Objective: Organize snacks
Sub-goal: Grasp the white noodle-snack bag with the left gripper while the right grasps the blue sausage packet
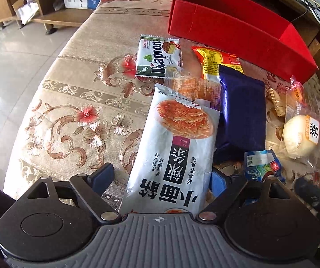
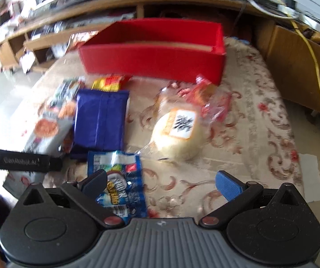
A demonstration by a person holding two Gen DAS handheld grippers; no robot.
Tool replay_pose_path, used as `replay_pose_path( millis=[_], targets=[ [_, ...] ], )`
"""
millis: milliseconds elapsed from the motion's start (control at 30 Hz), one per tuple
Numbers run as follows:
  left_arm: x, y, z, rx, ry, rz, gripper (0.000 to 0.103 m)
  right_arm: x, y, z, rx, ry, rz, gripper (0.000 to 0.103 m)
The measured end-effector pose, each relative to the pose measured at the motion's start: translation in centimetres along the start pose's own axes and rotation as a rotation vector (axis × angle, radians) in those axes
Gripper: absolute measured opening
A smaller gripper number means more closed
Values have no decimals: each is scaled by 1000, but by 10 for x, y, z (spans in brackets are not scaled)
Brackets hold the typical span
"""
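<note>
A red open box (image 1: 226, 29) stands at the far side of the table; it also shows in the right wrist view (image 2: 155, 51). Snack packs lie in front of it. My left gripper (image 1: 162, 176) is open, its jaws on either side of a white spicy-strip bag (image 1: 175, 147). Beyond lie a white-green wafer pack (image 1: 157, 59), a yellow-red pack (image 1: 217, 63), a dark blue pack (image 1: 242, 111) and a wrapped round bun (image 1: 300, 136). My right gripper (image 2: 162, 183) is open over a small blue candy bag (image 2: 119, 185); the bun (image 2: 177, 131) and blue pack (image 2: 100, 120) lie ahead.
The table has a beige floral cloth (image 1: 75, 93); its left edge drops to a tiled floor (image 1: 8, 67). Wooden shelves (image 1: 48, 6) stand beyond. A cardboard box (image 2: 298, 67) with a yellow cable sits right of the table. The left gripper's body (image 2: 21, 162) shows at the right view's left edge.
</note>
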State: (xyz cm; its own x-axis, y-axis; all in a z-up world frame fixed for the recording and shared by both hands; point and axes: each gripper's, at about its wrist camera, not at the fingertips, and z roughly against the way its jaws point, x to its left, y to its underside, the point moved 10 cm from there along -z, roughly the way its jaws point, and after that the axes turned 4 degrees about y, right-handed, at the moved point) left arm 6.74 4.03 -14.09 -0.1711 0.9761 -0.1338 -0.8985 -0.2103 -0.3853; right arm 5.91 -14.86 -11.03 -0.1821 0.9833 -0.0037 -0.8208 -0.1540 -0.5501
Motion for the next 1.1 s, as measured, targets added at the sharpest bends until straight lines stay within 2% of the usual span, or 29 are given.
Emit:
replay_pose_path(
  millis=[400,500,733,867,900,967,1100],
  targets=[
    [0,-5,-6,-11,25,-34,100,37,3,-35,52,7,140,103],
    [0,-4,-8,-9,30,-44,102,38,10,-45,111,-41,118,103],
    [-3,-2,-10,-5,13,-81,103,40,11,-44,131,-27,142,103],
    [-6,0,-11,-2,7,-104,101,44,11,-36,116,-39,167,81],
    [-5,0,-10,-2,10,-97,101,44,13,-34,112,-39,169,79],
    [-3,0,-8,-5,14,-84,98,41,14,-30,111,-42,161,69],
    [-1,1,-4,-13,12,-89,94,31,17,-25,121,-58,112,61]
  ],
)
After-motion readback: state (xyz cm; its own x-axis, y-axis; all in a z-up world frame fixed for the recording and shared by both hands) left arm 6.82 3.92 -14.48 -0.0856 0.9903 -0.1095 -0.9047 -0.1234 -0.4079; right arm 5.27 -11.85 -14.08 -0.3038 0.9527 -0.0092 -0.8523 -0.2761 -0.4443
